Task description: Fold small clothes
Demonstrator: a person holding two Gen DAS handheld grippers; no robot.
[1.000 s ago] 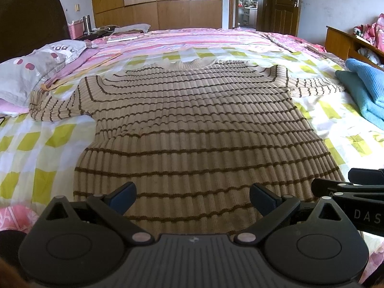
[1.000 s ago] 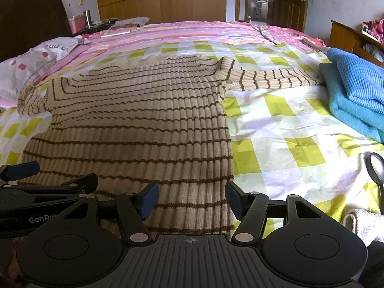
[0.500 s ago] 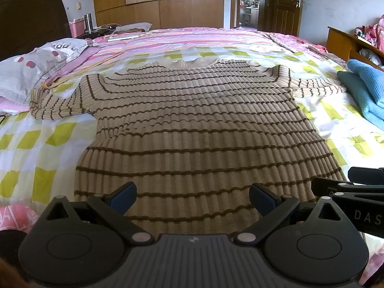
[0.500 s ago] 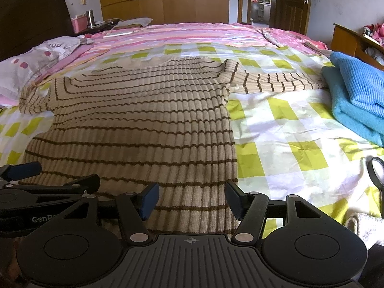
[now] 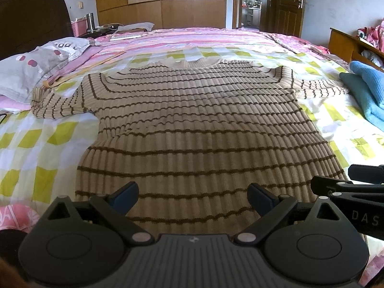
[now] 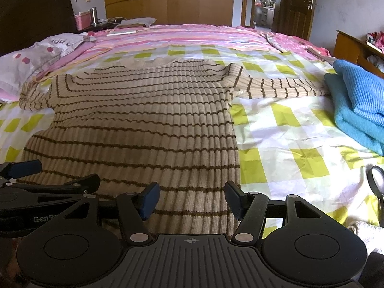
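A beige sweater with thin brown stripes (image 5: 199, 124) lies flat on the bed, neck far, hem near, both short sleeves spread out. It also shows in the right wrist view (image 6: 144, 124). My left gripper (image 5: 193, 198) is open and empty, just above the hem's middle. My right gripper (image 6: 192, 200) is open and empty, above the hem's right corner. Each gripper shows at the edge of the other's view: the right one (image 5: 348, 187) and the left one (image 6: 48, 187).
A folded blue blanket (image 6: 357, 103) lies on the bed at the right. Pillows (image 5: 31, 64) lie at the left. A magnifying glass (image 6: 376, 175) and a white towel (image 6: 367, 232) lie near right. The bed has a yellow-checked sheet (image 6: 288, 132) and a pink cover beyond.
Both grippers have risen and tipped slightly, so the sweater sits a little lower in view. Both stay open. The sweater has not moved.
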